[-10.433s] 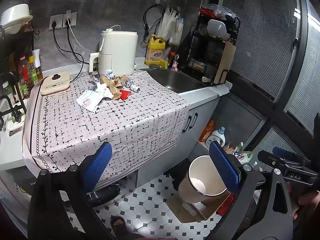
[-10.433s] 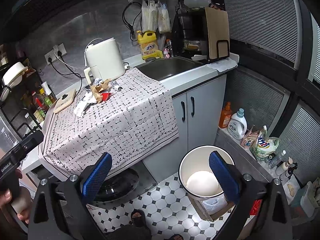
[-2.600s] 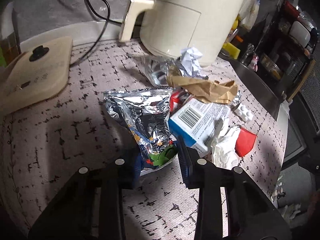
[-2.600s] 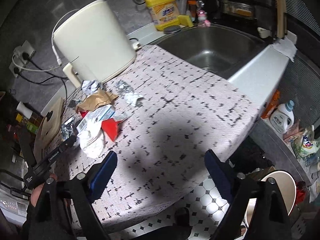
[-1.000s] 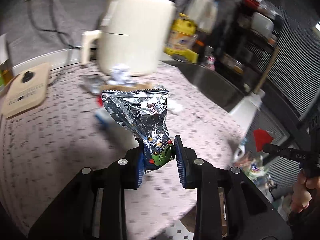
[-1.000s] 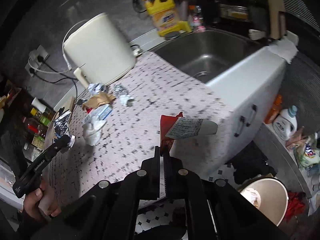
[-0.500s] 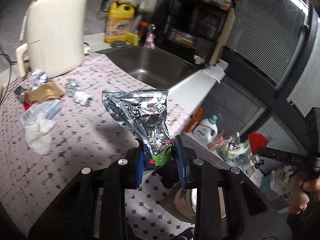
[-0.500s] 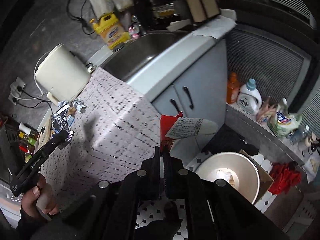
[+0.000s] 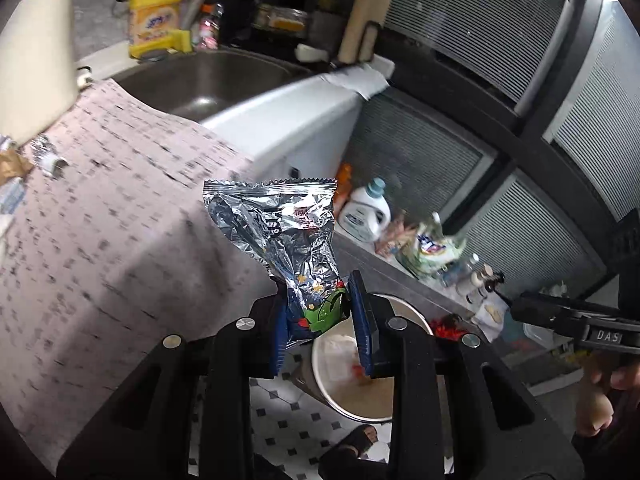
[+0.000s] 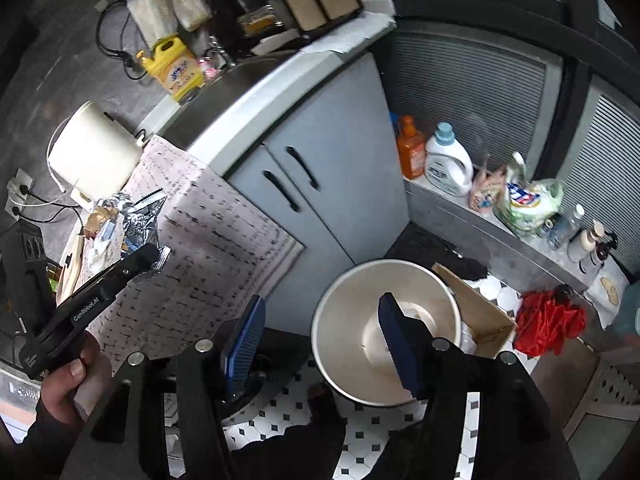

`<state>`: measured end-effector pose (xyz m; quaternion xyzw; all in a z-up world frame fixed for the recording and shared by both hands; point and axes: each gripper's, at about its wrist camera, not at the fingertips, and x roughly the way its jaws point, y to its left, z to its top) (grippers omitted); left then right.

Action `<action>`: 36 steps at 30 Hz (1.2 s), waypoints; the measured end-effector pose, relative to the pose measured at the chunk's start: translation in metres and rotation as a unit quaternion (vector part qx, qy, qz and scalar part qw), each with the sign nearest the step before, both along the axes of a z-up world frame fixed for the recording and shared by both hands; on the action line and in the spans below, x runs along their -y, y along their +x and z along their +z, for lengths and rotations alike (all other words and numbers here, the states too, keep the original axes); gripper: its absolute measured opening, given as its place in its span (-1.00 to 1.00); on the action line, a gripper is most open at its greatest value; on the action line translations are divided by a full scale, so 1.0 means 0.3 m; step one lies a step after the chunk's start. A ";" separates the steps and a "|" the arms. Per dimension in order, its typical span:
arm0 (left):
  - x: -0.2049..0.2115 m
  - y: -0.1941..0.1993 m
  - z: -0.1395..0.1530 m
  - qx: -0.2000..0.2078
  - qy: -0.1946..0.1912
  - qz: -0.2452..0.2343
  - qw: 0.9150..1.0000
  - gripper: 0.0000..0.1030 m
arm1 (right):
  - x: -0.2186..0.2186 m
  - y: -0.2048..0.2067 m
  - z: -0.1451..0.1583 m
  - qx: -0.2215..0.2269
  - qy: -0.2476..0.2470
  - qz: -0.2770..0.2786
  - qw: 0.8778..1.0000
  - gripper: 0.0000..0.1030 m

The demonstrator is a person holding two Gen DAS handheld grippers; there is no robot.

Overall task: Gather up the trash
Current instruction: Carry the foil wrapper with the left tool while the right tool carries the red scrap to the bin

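My left gripper is shut on a crumpled silver foil snack bag and holds it upright in the air, past the counter edge and above the cream trash bin on the floor. A red scrap shows inside the bin. My right gripper is open and empty above the same bin. The left gripper with the foil bag also shows at the left of the right wrist view. More trash lies on the patterned cloth by the cream kettle.
A sink and yellow detergent jug lie beyond the cloth. Grey cabinet doors stand below. Detergent bottles, bags and a red cloth line the low ledge. A cardboard box sits beside the bin on the tiled floor.
My right gripper has opened and let go of the red wrapper, which now lies in the bin. My left gripper has carried the foil bag off the counter to above the bin.
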<state>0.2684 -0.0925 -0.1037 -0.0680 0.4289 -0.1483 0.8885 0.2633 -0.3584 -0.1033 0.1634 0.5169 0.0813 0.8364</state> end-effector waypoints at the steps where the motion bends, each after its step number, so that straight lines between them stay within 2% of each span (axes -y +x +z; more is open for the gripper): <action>1: 0.026 -0.002 -0.011 -0.004 -0.001 -0.004 1.000 -0.46 | 0.021 -0.007 -0.005 -0.001 -0.001 -0.004 1.000 0.14; 17: 0.368 -0.048 -0.193 -0.069 -0.004 -0.069 0.995 -0.43 | 0.320 -0.125 -0.073 -0.022 -0.018 -0.049 0.998 0.14; 25: 0.444 -0.040 -0.362 -0.131 -0.009 -0.087 0.987 -0.39 | 0.369 -0.165 -0.098 -0.033 -0.031 -0.066 0.997 0.14; 26: 0.448 -0.039 -0.373 -0.137 -0.013 -0.090 0.986 -0.19 | 0.370 -0.172 -0.099 -0.034 -0.038 -0.068 0.996 0.16; 27: 0.447 -0.038 -0.379 -0.140 -0.018 -0.093 0.986 0.13 | 0.371 -0.177 -0.099 -0.035 -0.042 -0.070 0.996 0.20; 29: 0.444 -0.038 -0.378 -0.137 -0.028 -0.095 0.986 0.40 | 0.372 -0.184 -0.101 -0.038 -0.043 -0.075 0.996 0.28; 36: 0.401 -0.020 -0.320 -0.120 -0.028 -0.088 0.989 0.63 | 0.364 -0.170 -0.095 -0.034 -0.042 -0.086 0.995 0.44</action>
